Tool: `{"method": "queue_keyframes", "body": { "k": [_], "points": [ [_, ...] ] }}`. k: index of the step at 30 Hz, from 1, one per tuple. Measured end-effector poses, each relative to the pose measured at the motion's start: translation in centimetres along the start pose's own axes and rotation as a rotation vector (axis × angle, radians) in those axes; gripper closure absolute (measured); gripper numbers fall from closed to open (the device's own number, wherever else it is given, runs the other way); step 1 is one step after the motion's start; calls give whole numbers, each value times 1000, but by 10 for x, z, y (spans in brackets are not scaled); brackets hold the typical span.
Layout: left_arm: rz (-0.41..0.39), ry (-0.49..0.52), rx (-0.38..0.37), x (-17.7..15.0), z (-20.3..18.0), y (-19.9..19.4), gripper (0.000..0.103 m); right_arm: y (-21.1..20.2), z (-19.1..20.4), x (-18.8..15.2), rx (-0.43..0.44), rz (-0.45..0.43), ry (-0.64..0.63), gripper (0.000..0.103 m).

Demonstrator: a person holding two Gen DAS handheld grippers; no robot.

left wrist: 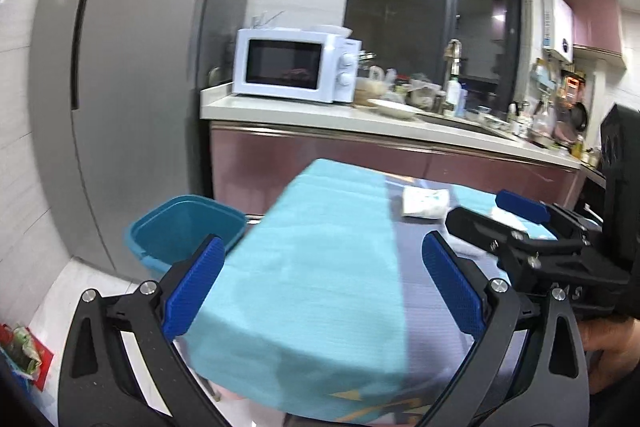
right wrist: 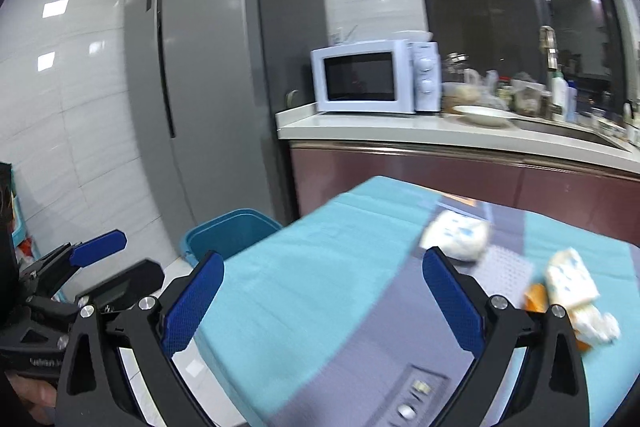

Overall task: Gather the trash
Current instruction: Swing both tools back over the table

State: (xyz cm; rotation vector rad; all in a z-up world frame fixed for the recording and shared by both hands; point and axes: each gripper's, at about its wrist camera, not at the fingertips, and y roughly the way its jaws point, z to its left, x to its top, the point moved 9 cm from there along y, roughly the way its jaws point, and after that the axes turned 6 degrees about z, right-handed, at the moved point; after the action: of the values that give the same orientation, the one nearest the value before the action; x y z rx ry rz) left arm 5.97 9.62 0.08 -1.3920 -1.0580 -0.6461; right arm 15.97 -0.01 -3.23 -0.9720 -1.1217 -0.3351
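Observation:
A table with a turquoise cloth (left wrist: 320, 259) (right wrist: 320, 275) fills the lower middle of both views. A crumpled white-and-blue wrapper (right wrist: 456, 239) (left wrist: 425, 202) lies on its far side. A second white-and-blue wrapper (right wrist: 572, 281) and an orange scrap (right wrist: 536, 299) lie at the right. A teal bin (left wrist: 180, 227) (right wrist: 234, 231) stands on the floor at the table's left. My left gripper (left wrist: 324, 283) hovers open over the cloth, holding nothing. My right gripper (right wrist: 324, 293) is open too, empty, just short of the first wrapper; in the left wrist view it (left wrist: 516, 223) shows at the right.
A tall grey fridge (left wrist: 120, 87) stands left of the bin. Behind the table runs a counter (left wrist: 360, 119) with a white microwave (left wrist: 294, 65), a plate, bottles and a sink. Colourful packaging (left wrist: 22, 355) lies on the floor at the far left. A hand (left wrist: 612, 351) holds the right gripper.

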Motion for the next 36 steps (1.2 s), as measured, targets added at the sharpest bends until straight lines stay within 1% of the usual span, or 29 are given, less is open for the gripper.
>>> {"method": "queue_keyframes", "body": {
  "k": [5, 7, 9, 12, 14, 17, 22, 24, 28, 30, 33, 34, 36],
  "points": [
    [-26, 31, -55, -8, -41, -5, 5, -39, -36, -30, -110, -20, 66, 7],
    [-44, 51, -70, -10, -58, -7, 5, -51, -50, -42, -167, -21, 73, 7],
    [-64, 66, -91, -10, -72, -9, 5, -66, -68, -54, -251, -24, 84, 7],
    [-71, 80, -111, -10, -88, -7, 5, -85, -92, -68, -333, -34, 112, 7],
    [-65, 91, -121, -11, -98, -2, 5, -98, -106, -77, -386, -33, 128, 7],
    [-46, 103, -146, -7, -105, 17, 5, -114, -127, -91, -452, -29, 165, 7],
    [2, 137, -195, -10, -128, 47, 5, -127, -159, -109, -530, -2, 225, 7],
    [13, 149, -204, -7, -133, 62, 5, -127, -172, -112, -550, 8, 244, 7],
    [50, 167, -231, 1, -148, 93, 5, -119, -192, -110, -547, 35, 256, 7],
    [66, 177, -242, 7, -155, 111, 5, -111, -200, -103, -535, 48, 245, 7],
    [119, 168, -269, 17, -165, 142, 5, -91, -212, -87, -504, 79, 209, 7],
    [124, 169, -265, 21, -169, 151, 5, -84, -216, -79, -488, 80, 193, 7],
    [139, 180, -251, 31, -175, 176, 5, -66, -224, -67, -463, 113, 173, 7]
  ]
}}
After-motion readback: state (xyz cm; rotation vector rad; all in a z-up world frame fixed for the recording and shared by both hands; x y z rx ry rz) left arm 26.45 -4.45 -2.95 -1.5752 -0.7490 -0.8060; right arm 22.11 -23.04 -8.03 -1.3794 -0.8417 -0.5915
